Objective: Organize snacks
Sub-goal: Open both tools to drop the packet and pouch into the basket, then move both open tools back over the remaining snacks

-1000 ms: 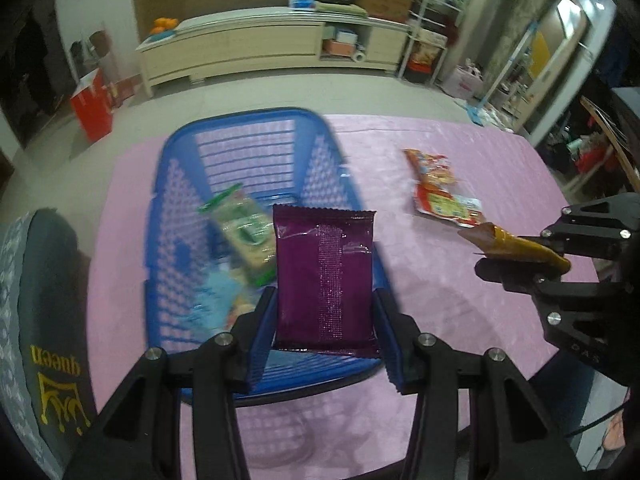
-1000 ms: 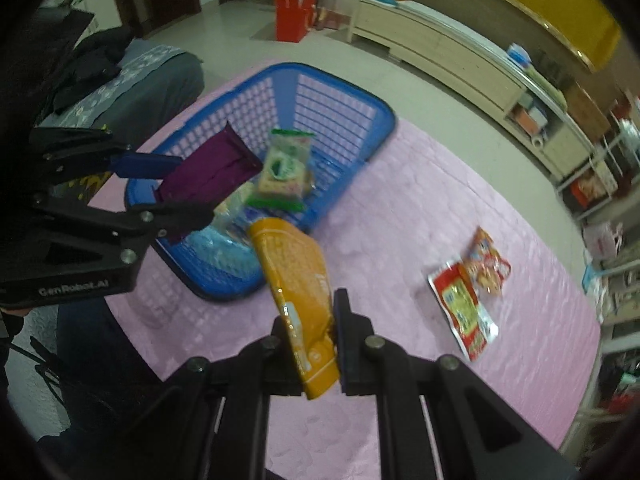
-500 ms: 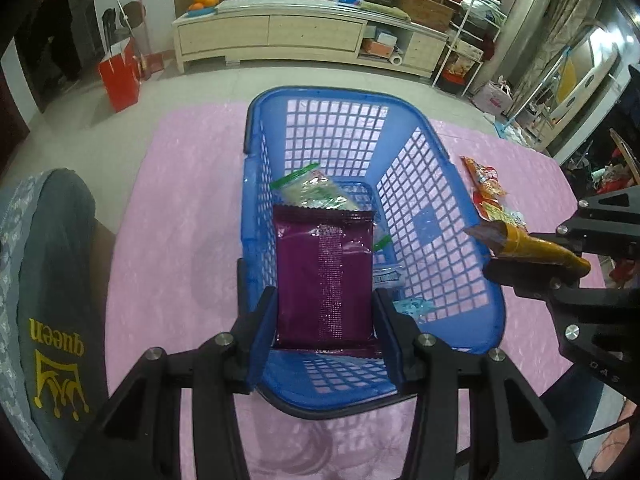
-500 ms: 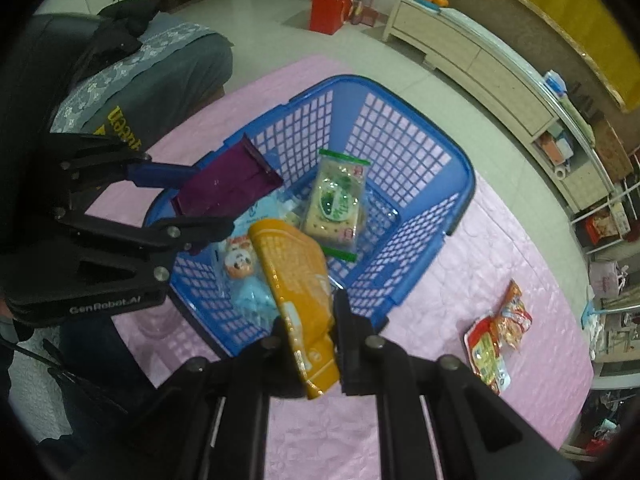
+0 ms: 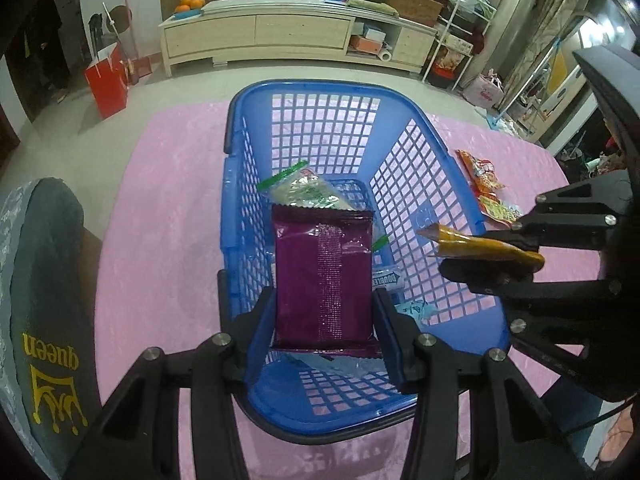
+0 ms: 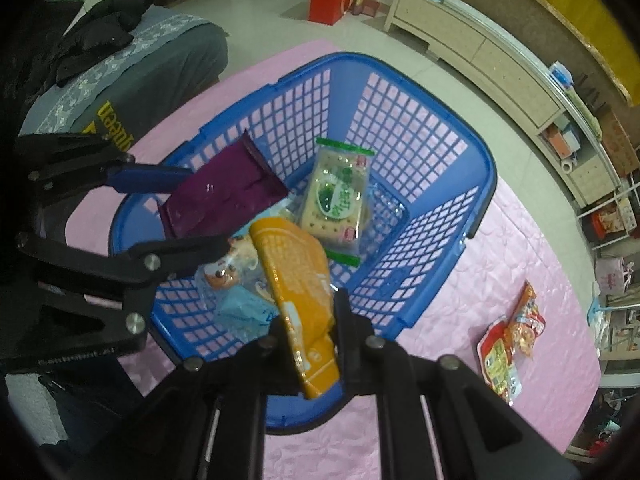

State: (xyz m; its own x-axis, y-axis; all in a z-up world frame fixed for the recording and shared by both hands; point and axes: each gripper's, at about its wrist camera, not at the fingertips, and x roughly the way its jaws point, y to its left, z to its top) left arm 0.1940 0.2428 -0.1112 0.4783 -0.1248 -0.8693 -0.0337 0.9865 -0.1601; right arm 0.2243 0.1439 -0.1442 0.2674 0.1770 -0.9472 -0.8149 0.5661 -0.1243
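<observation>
Pink-covered bench (image 5: pixel 160 216) filling most of both views. Blue basket (image 5: pixel 400 96) standing on it at centre, mesh walls, open top. Inside, on the floor: green cracker pack (image 6: pixel 338 196) toward 12 o'clock, pale blue packet (image 6: pixel 244 310) and small cartoon-printed packet (image 6: pixel 220 274) toward 6 o'clock.

Left tool (image 5: pixel 324 320) over the basket's 6 o'clock rim, blue pads clamped on the two long edges of a purple pack (image 5: pixel 324 276), held flat above the basket's contents.

Right tool (image 6: pixel 312 320) at 3 o'clock of the left one, also over the basket, pinched tight on an orange pack (image 6: pixel 296 276), seen edge-on from the left view and pointing in over the basket's right wall.

Red-and-orange packs (image 6: pixel 508 344) lying on the bench outside the basket, at 3 o'clock of it, well apart.

Grey cushion (image 5: pixel 44 280) with yellow "queen" lettering at 9 o'clock, beside the bench edge.
</observation>
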